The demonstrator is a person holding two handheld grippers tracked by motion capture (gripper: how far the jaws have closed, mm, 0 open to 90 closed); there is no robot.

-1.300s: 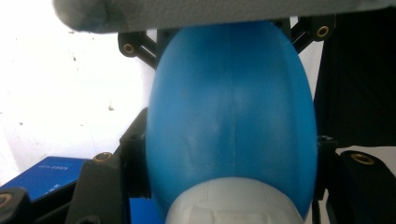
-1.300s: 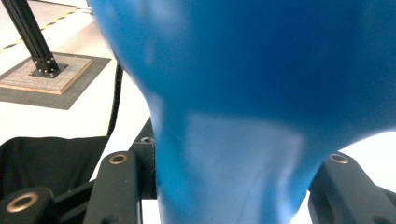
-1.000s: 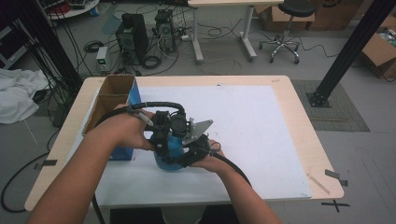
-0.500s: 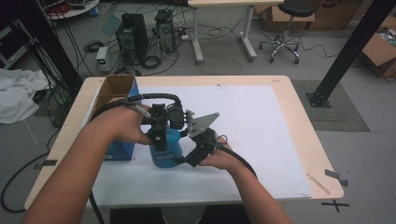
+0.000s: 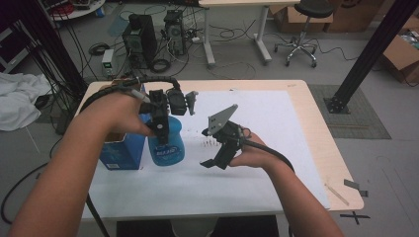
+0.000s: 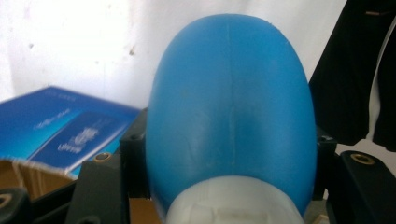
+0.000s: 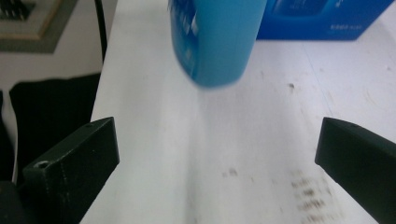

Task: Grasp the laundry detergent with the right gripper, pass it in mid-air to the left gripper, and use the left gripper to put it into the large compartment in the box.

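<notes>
The left gripper (image 5: 160,129) clamps the blue bottle (image 5: 166,143) by its neck, lifted beside the blue box (image 5: 118,150). The right gripper (image 5: 215,148), at three o'clock of it, has just spread wide, empty. Risk: one-sided grip lets the bottle swing and slip.

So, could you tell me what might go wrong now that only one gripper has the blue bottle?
The left gripper alone holds the blue bottle near its top, so it could swing or slip. The blue box sits right beside it and could get knocked. The right gripper, fingers just opened, is off the bottle and cannot catch it.
</notes>
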